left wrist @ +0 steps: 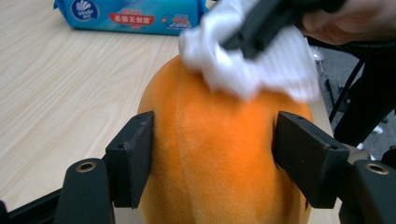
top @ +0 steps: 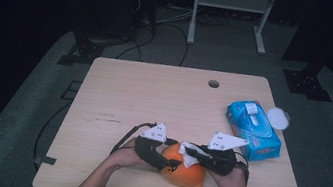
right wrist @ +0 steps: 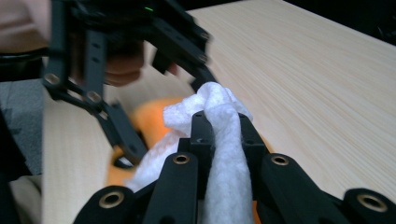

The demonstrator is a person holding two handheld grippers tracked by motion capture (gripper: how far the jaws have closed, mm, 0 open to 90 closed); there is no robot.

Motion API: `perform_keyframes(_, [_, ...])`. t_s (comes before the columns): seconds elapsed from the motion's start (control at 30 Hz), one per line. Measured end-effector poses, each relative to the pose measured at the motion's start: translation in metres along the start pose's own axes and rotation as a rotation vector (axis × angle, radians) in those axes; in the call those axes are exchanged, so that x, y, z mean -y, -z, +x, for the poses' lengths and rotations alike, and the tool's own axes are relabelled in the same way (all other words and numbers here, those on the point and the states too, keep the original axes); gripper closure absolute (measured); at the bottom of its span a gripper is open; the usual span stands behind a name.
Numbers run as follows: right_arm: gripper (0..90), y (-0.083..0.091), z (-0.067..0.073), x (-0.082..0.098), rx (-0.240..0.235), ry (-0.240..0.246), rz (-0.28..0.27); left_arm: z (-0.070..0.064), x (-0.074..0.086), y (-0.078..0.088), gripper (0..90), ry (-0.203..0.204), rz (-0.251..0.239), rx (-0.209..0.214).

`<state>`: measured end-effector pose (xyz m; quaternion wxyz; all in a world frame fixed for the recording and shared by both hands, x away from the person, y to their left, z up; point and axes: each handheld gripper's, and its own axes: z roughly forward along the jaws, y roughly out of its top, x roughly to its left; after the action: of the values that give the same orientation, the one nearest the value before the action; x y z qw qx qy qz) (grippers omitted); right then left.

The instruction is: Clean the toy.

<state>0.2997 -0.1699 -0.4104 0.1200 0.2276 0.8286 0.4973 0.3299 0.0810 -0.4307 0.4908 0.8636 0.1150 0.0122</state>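
The white wipe [right wrist: 219, 135] was clenched in the right gripper [right wrist: 223, 122] directly atop the orange plush pumpkin [left wrist: 224, 154], itself clamped sideways by the left gripper [left wrist: 215, 154].

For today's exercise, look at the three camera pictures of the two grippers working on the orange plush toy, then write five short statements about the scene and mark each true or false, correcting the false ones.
1. The right gripper clamps a white wipe. True.
2. The orange plush toy sits between the left gripper's fingers. True.
3. The wipe is pressed against the bare table. False: it rests on top of the orange plush toy.
4. The blue wipes pack lies at the table's left edge. False: it lies near the right edge in the high view.
5. The pack's lid is open. True.
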Motion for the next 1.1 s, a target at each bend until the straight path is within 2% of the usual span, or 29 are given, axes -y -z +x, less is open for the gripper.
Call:
perform_keyframes(0.07, [80.3,0.004,-0.008,0.004,0.008,-0.028,0.004,0.003,0.002,0.001,30.4,0.018,-0.006,0.006])
perform_keyframes(0.17, [80.2,0.012,-0.017,0.009,0.031,-0.053,0.010,0.005,0.005,0.003,30.9,0.023,-0.008,0.012])
perform_keyframes(0.27, [80.3,0.015,-0.017,0.011,0.043,-0.057,0.013,0.006,0.006,0.003,31.2,0.019,-0.004,0.013])
perform_keyframes(0.37, [80.2,0.013,-0.008,0.006,0.053,-0.023,0.004,0.005,0.006,0.003,31.4,0.018,-0.003,0.007])
perform_keyframes(0.43, [80.3,0.009,-0.001,0.003,0.021,-0.001,-0.008,0.006,0.007,0.003,31.6,0.019,-0.001,0.006])
perform_keyframes(0.53, [80.2,0.004,0.009,0.000,0.027,0.065,0.013,0.007,0.008,0.005,31.8,0.015,0.005,0.008])
perform_keyframes(0.6, [80.3,0.006,0.006,-0.001,0.022,0.059,0.018,0.009,0.010,0.006,31.9,0.023,0.002,0.011])
perform_keyframes(0.7, [80.2,0.012,-0.006,0.005,0.035,0.028,0.032,0.013,0.012,0.006,32.0,0.045,-0.006,0.012])
perform_keyframes(0.8, [80.2,0.019,-0.018,0.012,0.046,-0.015,0.037,0.014,0.013,0.006,32.1,0.050,-0.010,0.014])
perform_keyframes(0.87, [80.2,0.023,-0.022,0.014,0.061,-0.020,0.045,0.014,0.013,0.006,32.1,0.051,-0.008,0.016])
perform_keyframes(1.1, [80.3,0.021,-0.021,0.013,0.060,-0.029,0.023,0.014,0.013,0.006,32.0,0.056,-0.010,0.015])
